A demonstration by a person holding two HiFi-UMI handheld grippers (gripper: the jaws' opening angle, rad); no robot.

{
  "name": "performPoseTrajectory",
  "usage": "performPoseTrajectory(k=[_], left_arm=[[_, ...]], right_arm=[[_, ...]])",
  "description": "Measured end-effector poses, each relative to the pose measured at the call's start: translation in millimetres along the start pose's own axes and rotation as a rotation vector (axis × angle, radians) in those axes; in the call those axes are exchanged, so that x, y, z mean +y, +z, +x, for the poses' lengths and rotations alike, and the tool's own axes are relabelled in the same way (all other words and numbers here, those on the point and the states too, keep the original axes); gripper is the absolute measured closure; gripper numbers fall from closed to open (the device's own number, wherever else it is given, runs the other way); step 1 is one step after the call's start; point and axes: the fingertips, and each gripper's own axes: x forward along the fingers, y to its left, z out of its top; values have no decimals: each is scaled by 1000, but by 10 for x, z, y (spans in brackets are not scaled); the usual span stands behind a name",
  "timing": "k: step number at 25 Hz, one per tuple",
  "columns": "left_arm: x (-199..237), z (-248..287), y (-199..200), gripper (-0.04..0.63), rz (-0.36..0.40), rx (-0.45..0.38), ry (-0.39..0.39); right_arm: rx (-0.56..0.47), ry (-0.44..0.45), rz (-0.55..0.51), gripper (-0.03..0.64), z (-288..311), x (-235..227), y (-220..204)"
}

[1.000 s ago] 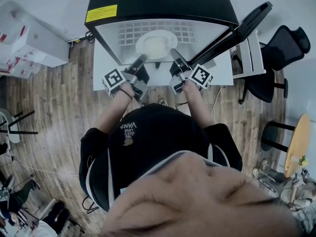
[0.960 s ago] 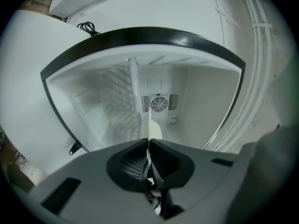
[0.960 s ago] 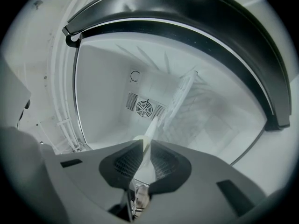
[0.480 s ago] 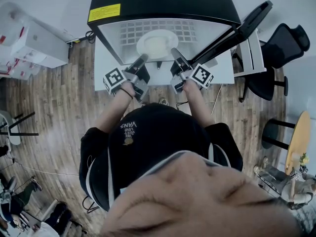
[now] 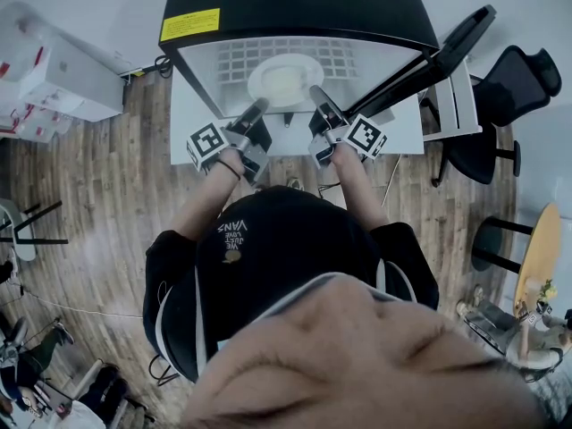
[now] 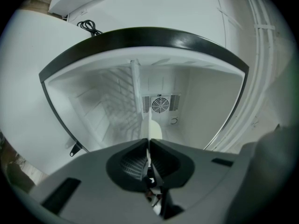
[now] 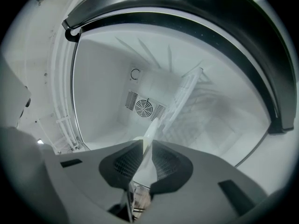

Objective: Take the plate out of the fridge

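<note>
Left gripper [image 5: 259, 105] and right gripper [image 5: 315, 92] clamp the white plate [image 5: 284, 80] inside the open fridge [image 5: 295, 7].
Each pair of jaws is closed on the rim, the plate running edge-on between the pads and out ahead of them; one grip per side likely keeps it level for the pull outward; it seems to lie on the wire shelf [image 5: 234, 59] beyond the jaws, though contact is hard to read.

Room furnishings on a wooden floor [image 5: 98, 195]
White boxes [image 5: 54, 74] sit at the left with a coiled black cable [image 5: 162, 64] near them. A black office chair [image 5: 505, 96] stands at the right, and below it a black stool [image 5: 490, 239] stands beside a round wooden table [image 5: 539, 253].
</note>
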Motion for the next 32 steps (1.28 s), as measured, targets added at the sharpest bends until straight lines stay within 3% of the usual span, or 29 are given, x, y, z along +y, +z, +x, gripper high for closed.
performPoseTrajectory(k=[16, 32], left_arm=[[-14, -22, 0, 563, 24, 37, -10], [-65, -226, -158, 563, 34, 145, -40]], right_arm=[[-20, -57, -9, 561, -94, -28, -51], [-123, -77, -27, 561, -397, 166, -256]])
